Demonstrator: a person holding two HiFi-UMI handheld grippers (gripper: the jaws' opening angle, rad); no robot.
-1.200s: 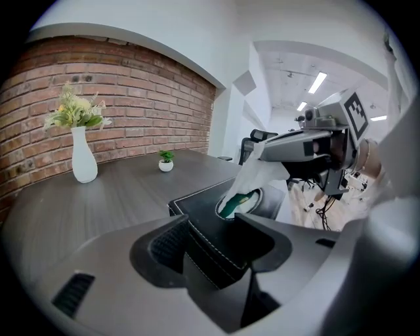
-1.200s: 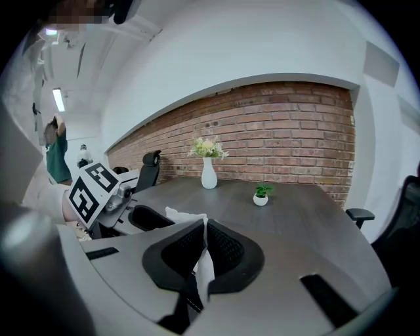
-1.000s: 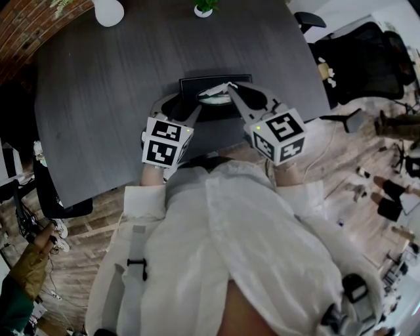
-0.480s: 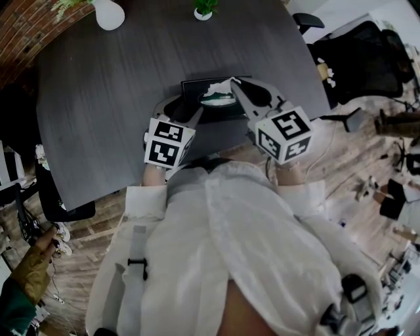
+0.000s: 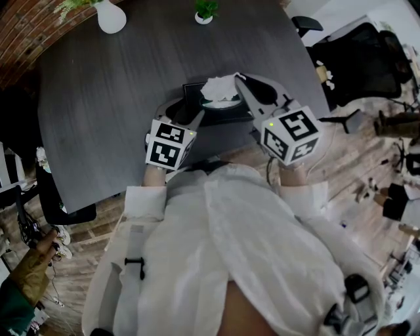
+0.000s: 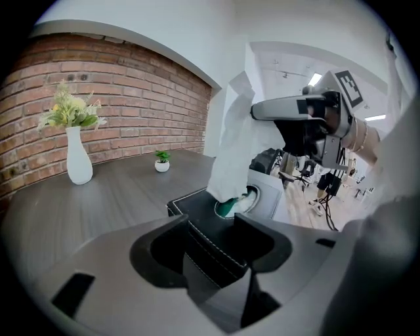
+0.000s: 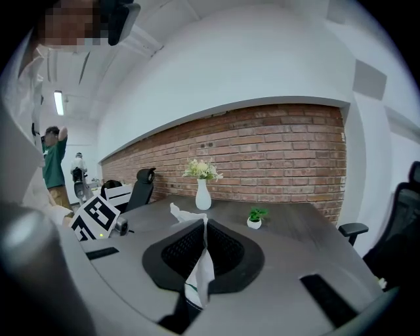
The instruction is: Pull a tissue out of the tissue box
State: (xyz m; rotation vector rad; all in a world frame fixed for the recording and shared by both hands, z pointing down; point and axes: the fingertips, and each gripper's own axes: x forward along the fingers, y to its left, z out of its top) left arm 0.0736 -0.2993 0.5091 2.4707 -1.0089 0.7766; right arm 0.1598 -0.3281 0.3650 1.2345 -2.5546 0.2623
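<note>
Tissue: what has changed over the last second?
The right claw, shut on the tissue, has risen and drawn the tissue farther up out of the box. The tissue's lower end is still in the opening. The left claw stays clamped on the box's near edge. Box, vase and plant have not moved.

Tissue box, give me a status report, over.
Left tongs shut on tissue box. Right tongs shut on tissue, its lower end in the box's opening. Nothing in the way.
</note>
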